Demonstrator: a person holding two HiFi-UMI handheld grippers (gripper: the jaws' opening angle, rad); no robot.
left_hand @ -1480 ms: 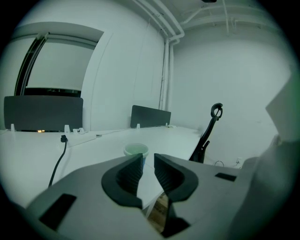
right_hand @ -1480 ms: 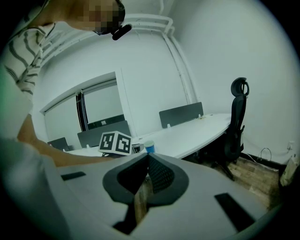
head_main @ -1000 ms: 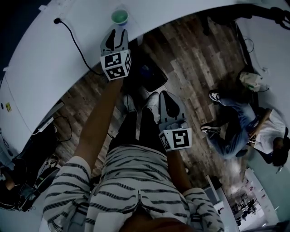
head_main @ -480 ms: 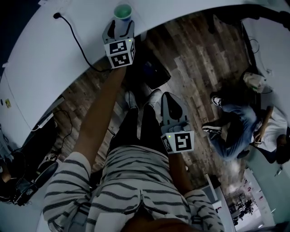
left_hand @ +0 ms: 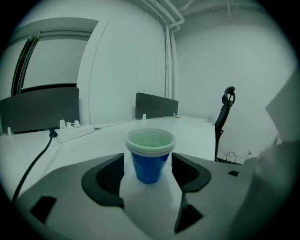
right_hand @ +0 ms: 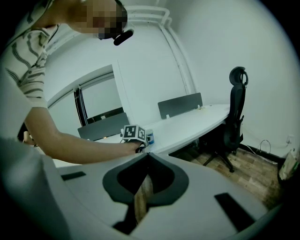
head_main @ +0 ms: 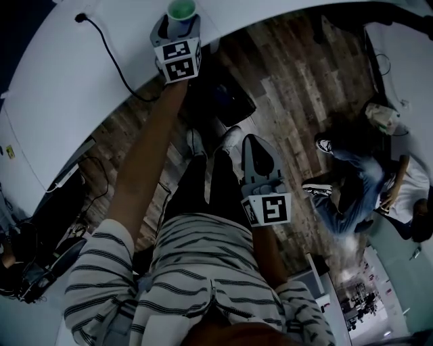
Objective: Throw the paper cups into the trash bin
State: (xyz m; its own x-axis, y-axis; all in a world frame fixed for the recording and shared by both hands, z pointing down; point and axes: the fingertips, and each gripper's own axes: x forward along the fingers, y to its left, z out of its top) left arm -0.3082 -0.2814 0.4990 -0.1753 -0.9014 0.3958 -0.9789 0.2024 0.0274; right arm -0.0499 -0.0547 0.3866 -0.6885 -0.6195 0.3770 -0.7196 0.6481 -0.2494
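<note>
A stack of blue paper cups [left_hand: 150,157] with a pale green inside stands upright on the white desk [head_main: 61,88]. My left gripper [left_hand: 147,171] reaches over the desk edge, its jaws opening, one dark pad on either side of the cups with a gap at each side. From the head view the cups [head_main: 181,9] sit at the top edge, just beyond the left gripper [head_main: 177,28]. My right gripper [head_main: 256,143] hangs low by my legs over the wooden floor, shut with nothing in it. No trash bin is visible.
A black cable [head_main: 108,54] runs across the desk left of the cups. A dark object [head_main: 226,101] lies on the floor under the desk edge. A person [head_main: 358,189] sits on the floor at the right. An office chair [right_hand: 236,112] stands by the desk.
My left gripper has moved forward over the desk until the cups stand between its jaws. The right gripper has barely shifted.
</note>
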